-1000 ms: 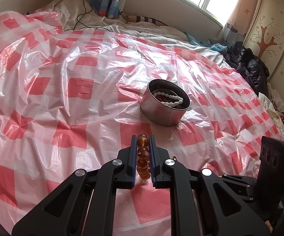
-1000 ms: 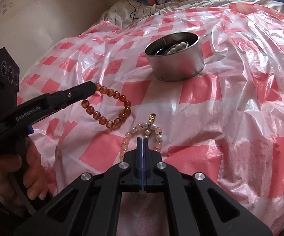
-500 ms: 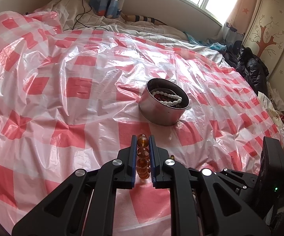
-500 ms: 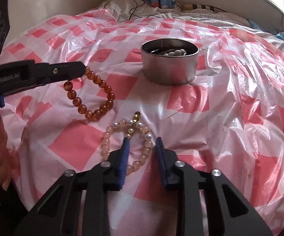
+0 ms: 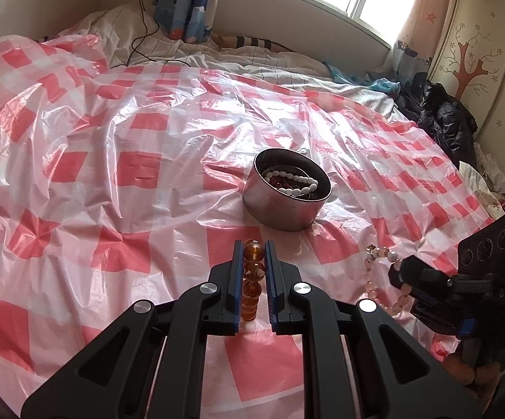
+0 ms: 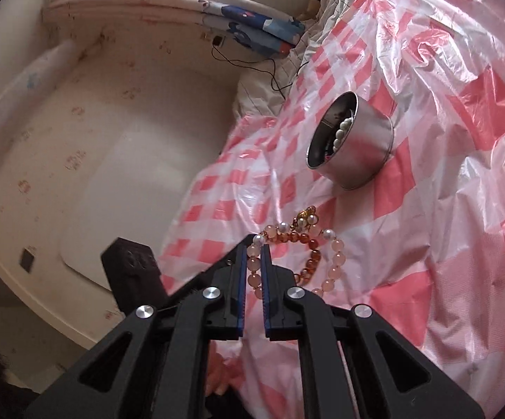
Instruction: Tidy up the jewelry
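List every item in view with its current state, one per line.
left gripper: shut on the amber bead bracelet.
right gripper: shut on the pink bead bracelet.
round metal tin: upright, open, no lid on it.
white bead strand: lying inside the tin.
checked plastic sheet: spread over the bed, wrinkled.

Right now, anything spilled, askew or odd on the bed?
Nothing spilled or damaged. The metal tin stands upright on the checked plastic sheet, a white bead string inside. Each gripper is shut on a bracelet: left on amber, right on pink.
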Demonstrator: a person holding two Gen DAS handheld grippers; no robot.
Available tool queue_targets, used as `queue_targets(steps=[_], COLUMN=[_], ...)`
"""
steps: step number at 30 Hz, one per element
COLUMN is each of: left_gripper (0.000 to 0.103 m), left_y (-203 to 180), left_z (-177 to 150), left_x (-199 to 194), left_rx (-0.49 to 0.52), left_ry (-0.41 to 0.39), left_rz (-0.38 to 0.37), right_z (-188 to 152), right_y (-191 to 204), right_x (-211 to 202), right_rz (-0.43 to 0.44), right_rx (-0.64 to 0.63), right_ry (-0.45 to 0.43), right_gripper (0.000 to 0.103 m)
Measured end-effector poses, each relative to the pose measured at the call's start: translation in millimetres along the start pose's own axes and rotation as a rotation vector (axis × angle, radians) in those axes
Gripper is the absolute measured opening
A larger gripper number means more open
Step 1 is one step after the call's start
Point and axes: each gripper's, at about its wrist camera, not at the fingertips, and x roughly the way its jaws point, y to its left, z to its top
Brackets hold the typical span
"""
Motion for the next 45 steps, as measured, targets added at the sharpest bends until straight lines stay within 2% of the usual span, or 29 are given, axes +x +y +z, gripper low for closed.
queue_targets(steps=[6, 20, 24, 29, 39, 42, 44, 45], left_gripper=[0.011, 0.011, 0.011, 0.011, 0.011, 0.011, 0.011, 0.012], left_y=[-9, -26, -25, -23, -18, -20, -22, -23], left_z=[2, 4, 13, 41, 85, 97, 104, 104], left_x=[1, -3, -4, -4, 19, 30, 50, 64], left_rx=[0.034, 0.080, 0.042, -0.016, -0.085, -0.102, -0.101, -0.091], left_ry=[-0.010, -0.041, -0.043, -0.079, -0.106, -0.114, -0.065, -0.012], left_rz=[0.012, 0.018, -0.045, -0.149, -0.253, -0.308, -0.319, -0.289], right_z=[8, 10, 19, 46, 103, 115, 122, 124], right_y=[0, 3, 1, 2, 1, -1, -2, -3], right_x=[-7, -11, -9, -6, 22, 33, 40, 44], right_rz=[0.119, 0.139, 0.147, 0.158, 0.100, 0.077, 0.025, -0.007], right_rx=[0.059, 0.067, 0.085, 0.091, 0.065, 0.052, 0.028, 0.010], right_ry=[-0.031, -0.024, -0.034, -0.058, -0.034, -0.025, -0.023, -0.018], right_gripper=[0.008, 0.009, 0.009, 0.009, 0.009, 0.009, 0.009, 0.010])
